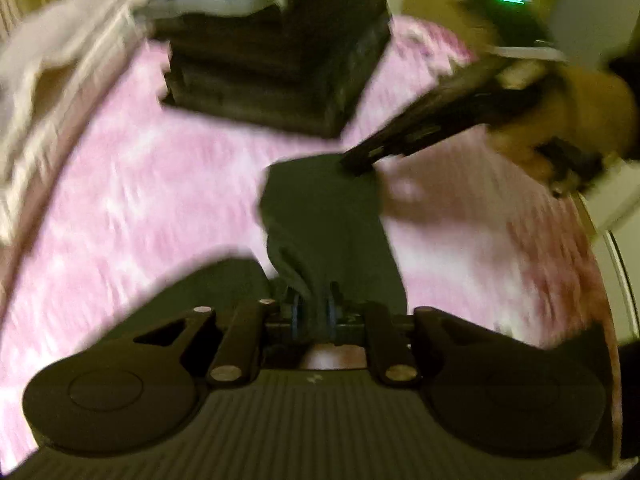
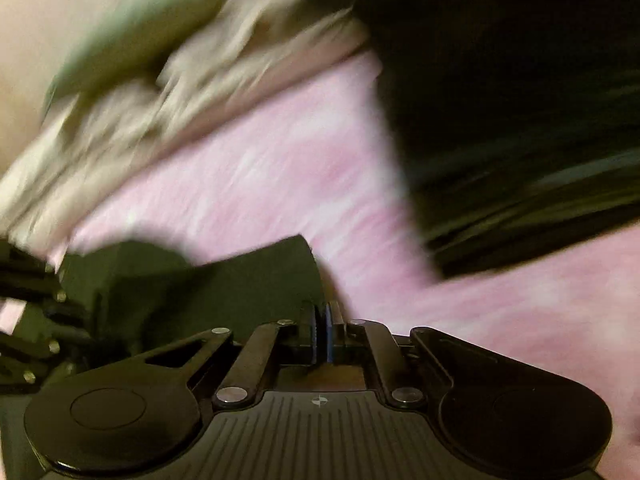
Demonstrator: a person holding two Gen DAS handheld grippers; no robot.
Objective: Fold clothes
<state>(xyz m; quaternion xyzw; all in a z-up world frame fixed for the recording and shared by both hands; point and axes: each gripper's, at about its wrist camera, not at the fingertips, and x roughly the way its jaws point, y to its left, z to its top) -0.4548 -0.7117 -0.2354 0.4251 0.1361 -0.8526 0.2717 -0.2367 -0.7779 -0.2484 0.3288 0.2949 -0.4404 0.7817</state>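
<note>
- One dark green garment point(image 1: 324, 216), limp and creased, stretched above the pink bedcover point(image 1: 140, 200) between two grippers.
- Left gripper point(image 1: 315, 314) clenched on its near edge; right gripper point(image 1: 356, 164) pinches the far edge, held in a hand point(image 1: 576, 120).
- One stack of folded dark clothes point(image 1: 280, 60) behind, top cut off.
- Both views motion-blurred; the pale bedding point(image 2: 140, 112) is indistinct.

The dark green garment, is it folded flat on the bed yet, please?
Not yet: the dark green garment hangs stretched between the left gripper and right gripper, above the pink bedspread.
</note>
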